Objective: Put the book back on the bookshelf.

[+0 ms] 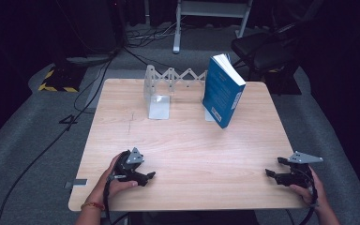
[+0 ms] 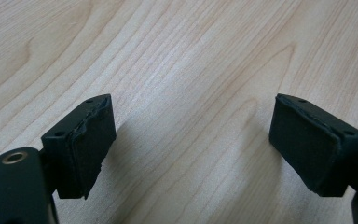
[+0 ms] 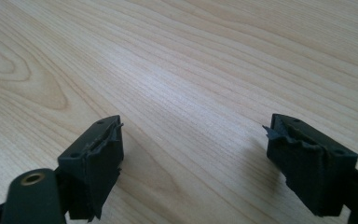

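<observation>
Both grippers rest low on the near part of the table, and neither one holds anything. The left gripper has its jaws spread wide, with only bare wood between the pads. The right gripper is the same, released, and its pads look a little torn at the edges. The blue book stands far ahead of both sets of fingers, well apart from them, on the far side of the table. It leans tilted against one end of a folding metal book stand, and the pages at its top are fanned open. I judge that the work in hand is to reach for this book, and the risk comes from its pose. Because it stands on a narrow edge and already leans, a push from one finger before the other closes could tip it over or slide it along the smooth wood. The worn pads may also grip the glossy cover badly, so the book could slip out when lifted. The light stand may move too if the book is pressed against it.
</observation>
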The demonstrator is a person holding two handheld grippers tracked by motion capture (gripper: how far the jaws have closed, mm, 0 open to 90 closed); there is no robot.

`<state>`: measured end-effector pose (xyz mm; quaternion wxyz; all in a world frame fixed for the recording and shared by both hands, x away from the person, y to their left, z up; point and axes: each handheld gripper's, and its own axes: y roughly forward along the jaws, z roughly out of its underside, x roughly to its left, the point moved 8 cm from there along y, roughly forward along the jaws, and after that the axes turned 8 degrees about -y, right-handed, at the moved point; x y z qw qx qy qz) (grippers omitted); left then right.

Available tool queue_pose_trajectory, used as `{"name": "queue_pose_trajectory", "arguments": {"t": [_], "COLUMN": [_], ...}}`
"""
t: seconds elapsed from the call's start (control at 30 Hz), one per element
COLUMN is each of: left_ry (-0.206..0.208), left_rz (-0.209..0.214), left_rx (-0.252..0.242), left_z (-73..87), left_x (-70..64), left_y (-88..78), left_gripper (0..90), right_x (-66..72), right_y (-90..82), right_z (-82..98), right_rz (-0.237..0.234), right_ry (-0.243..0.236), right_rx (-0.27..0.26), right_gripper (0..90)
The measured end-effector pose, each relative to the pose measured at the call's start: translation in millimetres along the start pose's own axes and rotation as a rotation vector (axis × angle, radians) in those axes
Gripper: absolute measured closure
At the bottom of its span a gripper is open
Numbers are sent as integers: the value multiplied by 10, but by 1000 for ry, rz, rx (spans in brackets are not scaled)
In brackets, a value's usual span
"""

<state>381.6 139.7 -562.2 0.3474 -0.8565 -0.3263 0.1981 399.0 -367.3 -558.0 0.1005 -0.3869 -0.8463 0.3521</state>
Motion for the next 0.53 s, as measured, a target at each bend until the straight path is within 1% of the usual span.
{"name": "queue_pose_trajectory", "arguments": {"t": [0.53], "left_ry": [-8], "left_rz": [-1], "left_rx": [0], "left_z": [-8], "left_x": [3], "left_y": [9], "left_gripper": [149], "right_x": [-1], "right_y": [0], "right_z": [0], "right_rz": [0], "right_ry": [-1], "right_rx": [0], "right_gripper": [188]}}
